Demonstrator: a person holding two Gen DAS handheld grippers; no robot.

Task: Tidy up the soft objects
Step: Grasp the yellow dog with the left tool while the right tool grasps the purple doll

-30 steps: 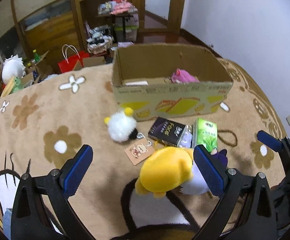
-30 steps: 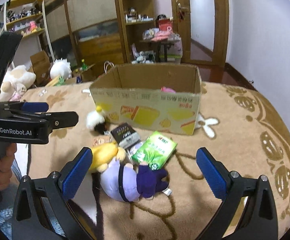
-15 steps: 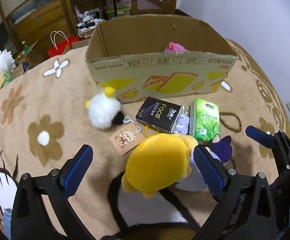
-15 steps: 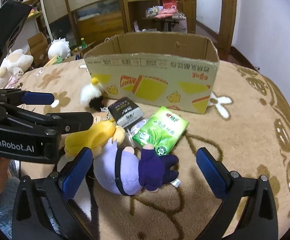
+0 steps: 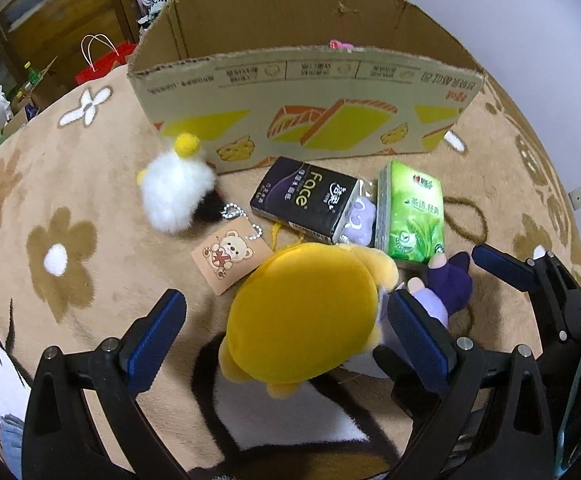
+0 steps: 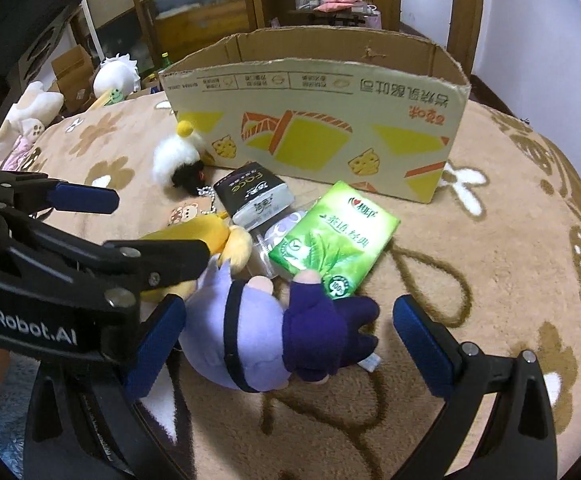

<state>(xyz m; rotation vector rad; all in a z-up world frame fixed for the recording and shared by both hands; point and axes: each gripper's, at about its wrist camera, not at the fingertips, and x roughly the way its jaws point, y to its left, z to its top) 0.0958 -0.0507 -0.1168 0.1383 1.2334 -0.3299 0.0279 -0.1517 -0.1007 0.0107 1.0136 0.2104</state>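
A tan blanket (image 5: pixel 70 184) printed with brown flowers covered the bed, wooden shelving behind it; a cardboard box (image 5: pixel 306 120) stood open at twelve o'clock in both wrist views, something pink barely showing inside. The plush doll (image 6: pixel 258 332), yellow-haired with a lavender body and dark purple feet, lay on the blanket just short of the box, its feet touching a green tissue pack (image 6: pixel 330 248), with a black tissue pack (image 5: pixel 306 200) beside that; a white fluffy keychain toy (image 5: pixel 174 196) with a bear tag (image 5: pixel 230 260) lay at ten o'clock. The left gripper (image 5: pixel 286 340) had its jaws spread wide either side of the doll's yellow head, gripping nothing; the right gripper (image 6: pixel 290 344) stood likewise released, jaws straddling the lavender body. Judged from this, the step was grasping the doll; it would go best if one gripper took it while the other kept clear, closing low across the body rather than the rounded head, which might squirm out, and lifting straight up so the tissue packs were not dragged along.
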